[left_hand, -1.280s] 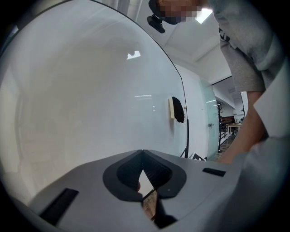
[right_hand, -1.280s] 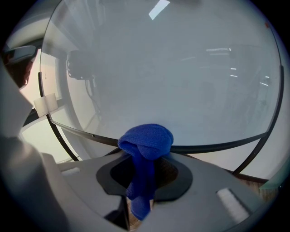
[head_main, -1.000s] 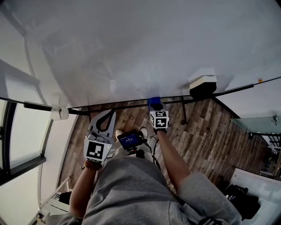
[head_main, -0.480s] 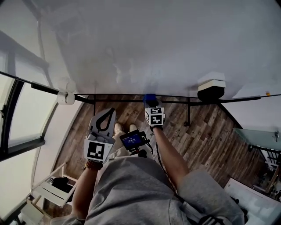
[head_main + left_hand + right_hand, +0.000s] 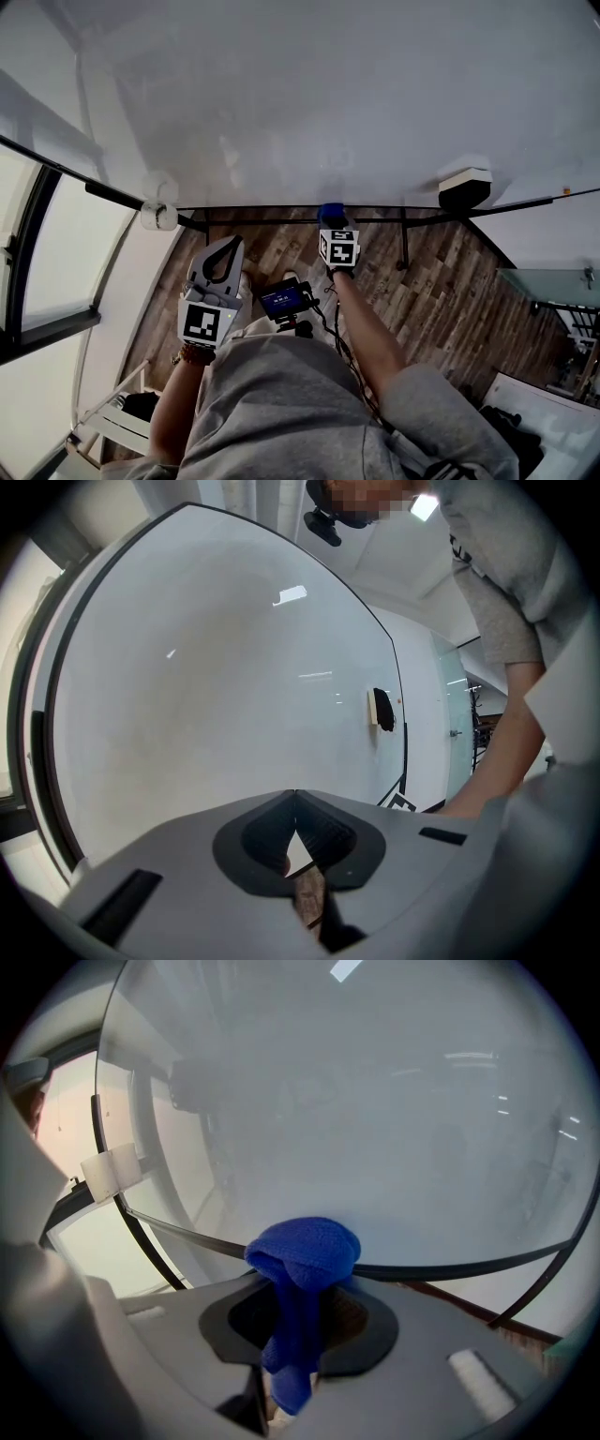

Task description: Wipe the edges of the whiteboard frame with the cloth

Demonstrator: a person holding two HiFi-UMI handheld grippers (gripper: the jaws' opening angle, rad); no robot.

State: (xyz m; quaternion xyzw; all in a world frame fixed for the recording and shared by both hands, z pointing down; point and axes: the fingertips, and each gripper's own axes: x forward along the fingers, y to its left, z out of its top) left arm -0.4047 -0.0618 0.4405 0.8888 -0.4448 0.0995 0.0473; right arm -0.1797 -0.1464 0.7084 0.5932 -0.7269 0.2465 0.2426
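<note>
Cloth (image 5: 305, 1255) clamped — touching frame (image 5: 450, 1267).

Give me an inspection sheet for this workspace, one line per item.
Surface: whiteboard, white, with faint smudges.
Job's things: blue cloth against the black bottom frame.
Clutter: eraser on the board; white clip at the frame's left corner.
Claws: right claw shut on the cloth; left claw shut, empty, away from the board.
Cables: black cable by the small screen.
Surroundings: wood floor; window at left.
</note>
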